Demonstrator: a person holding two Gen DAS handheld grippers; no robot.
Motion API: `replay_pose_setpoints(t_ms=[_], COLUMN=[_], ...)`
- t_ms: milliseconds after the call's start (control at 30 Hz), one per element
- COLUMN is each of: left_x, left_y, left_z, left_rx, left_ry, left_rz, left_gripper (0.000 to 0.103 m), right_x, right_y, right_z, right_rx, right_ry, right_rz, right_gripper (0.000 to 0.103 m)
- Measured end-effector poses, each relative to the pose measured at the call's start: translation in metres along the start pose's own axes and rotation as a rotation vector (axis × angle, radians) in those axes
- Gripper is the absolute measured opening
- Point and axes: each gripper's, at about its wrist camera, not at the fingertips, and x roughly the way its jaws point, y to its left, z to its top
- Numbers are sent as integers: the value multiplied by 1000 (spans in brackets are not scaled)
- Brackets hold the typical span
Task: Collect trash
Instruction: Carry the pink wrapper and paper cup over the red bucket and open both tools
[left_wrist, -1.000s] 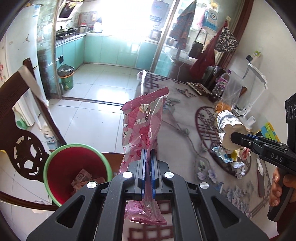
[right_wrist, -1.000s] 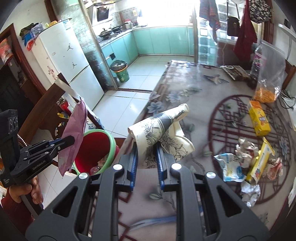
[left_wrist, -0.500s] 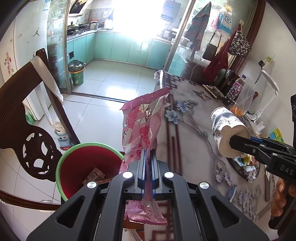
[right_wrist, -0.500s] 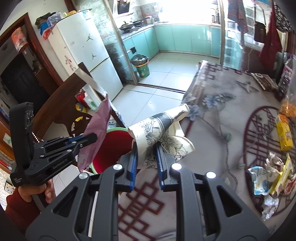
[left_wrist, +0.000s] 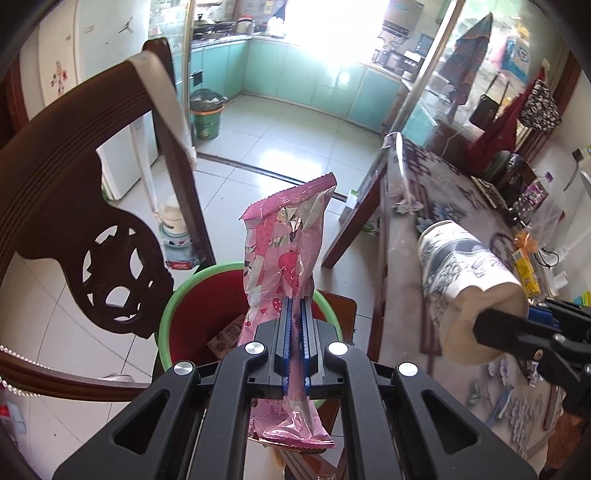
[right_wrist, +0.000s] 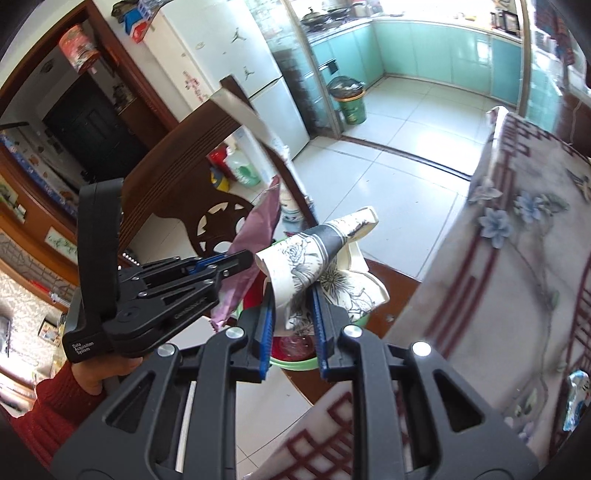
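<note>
My left gripper (left_wrist: 295, 301) is shut on a pink foil snack wrapper (left_wrist: 286, 251) and holds it upright above the red bin with a green rim (left_wrist: 177, 306). The right wrist view shows this gripper (right_wrist: 245, 258) and the wrapper (right_wrist: 258, 229) from the side. My right gripper (right_wrist: 293, 291) is shut on a crushed paper cup with a black flower print (right_wrist: 314, 254), over the bin's rim (right_wrist: 295, 363). The cup (left_wrist: 469, 280) and right gripper (left_wrist: 484, 325) show at the right of the left wrist view. Some trash lies in the bin.
A dark carved wooden chair (left_wrist: 74, 192) stands left of the bin. The table with a flowered cloth (right_wrist: 517, 258) is on the right, with more wrappers (right_wrist: 576, 398) on it. A green kitchen bin (left_wrist: 207, 118) stands far off on the tiled floor.
Both grippers have moved left, off the table toward the red bin. The wrapper and the cup are now over the bin, still held.
</note>
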Motion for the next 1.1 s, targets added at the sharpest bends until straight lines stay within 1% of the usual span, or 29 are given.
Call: replay_pose_setpoints(t_ms=[100,433,467,533,567,600,633,667,767,867,1000,1100], left_x=[7,17,17,17,17,16,15,14,8,0,-13,-24], left_y=[9,21,22,23,24,25,25,25,22,15,-3,-24], left_z=[0,7,7,8,9,10,10,11,13,15,16,14], left_rx=[-22,-44,-47,-54,-61,-67,-72,-78,-68,-54,-23,11], left_ry=[15,21,19,12,11,11,10,7,-7,-25,-47,-65], left_rz=[9,29,33,42,43,40,40,41,43,41,14,-28], left_gripper=[3,3,5,7,11,15,25,31,38,44,46,47], right_x=[20,33,34,33,32,29,27,25,11,-9,-41,-69], right_y=[5,9,8,6,5,4,3,2,-1,-4,-12,-24], right_z=[8,21,21,19,19,18,19,19,16,9,-5,-21], right_rx=[-6,-16,-15,-9,-5,-2,0,1,-6,-25,-25,6], right_ry=[33,39,39,37,31,18,14,13,-2,-29,-76,-107], right_rz=[21,19,19,18,14,11,10,10,-8,-49,-106,-155], right_gripper=[19,20,21,38,49,50,50,50,50,50,50,50])
